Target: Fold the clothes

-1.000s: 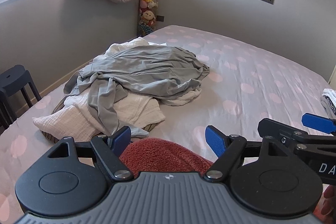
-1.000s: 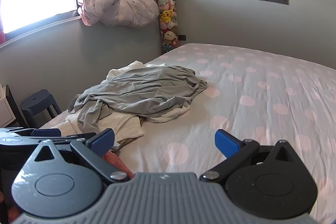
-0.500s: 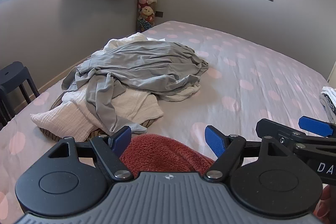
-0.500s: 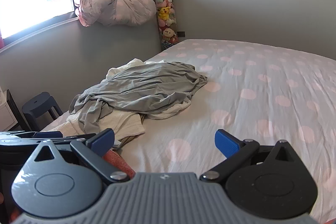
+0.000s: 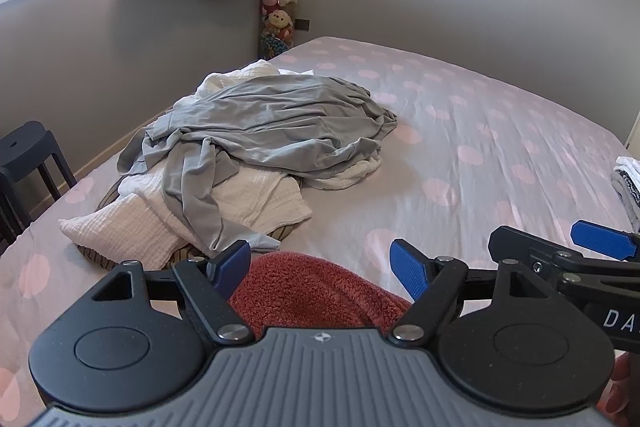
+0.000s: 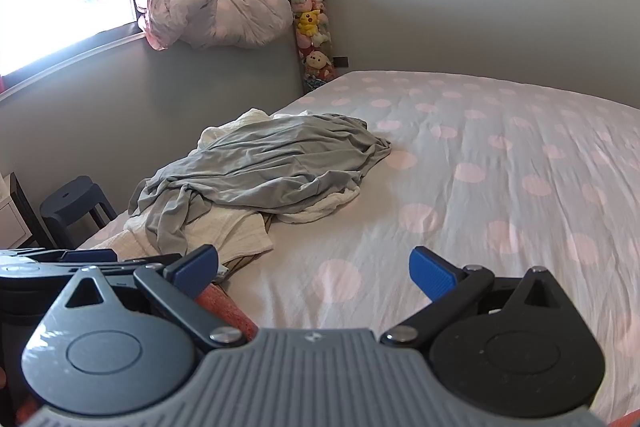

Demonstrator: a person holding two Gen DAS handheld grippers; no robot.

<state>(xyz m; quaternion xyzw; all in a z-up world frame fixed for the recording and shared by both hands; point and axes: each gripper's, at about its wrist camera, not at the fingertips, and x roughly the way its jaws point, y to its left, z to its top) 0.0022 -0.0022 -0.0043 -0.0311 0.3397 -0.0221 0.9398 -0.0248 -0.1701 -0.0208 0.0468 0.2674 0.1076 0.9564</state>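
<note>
Bedroom, grey walls; bed [image 5: 500, 147] with a pink-dotted sheet fills both views. Clothes pile [image 5: 256, 147] sits on the bed's window-side half: grey garment [image 6: 280, 163] draped over white textured fabric [image 5: 120, 231]. Red fuzzy garment [image 5: 312, 287] lies just in front of the pile, nearest the cameras. Left tongs [image 5: 320, 263] apart, the red garment showing in the gap below them, contact unclear. Right tongs [image 6: 314, 265] apart, nothing between them, bare sheet ahead. Folded stack [image 5: 628, 179] at the bed's far right edge. Dark stool [image 6: 76, 203] beside the bed near the pile.
</note>
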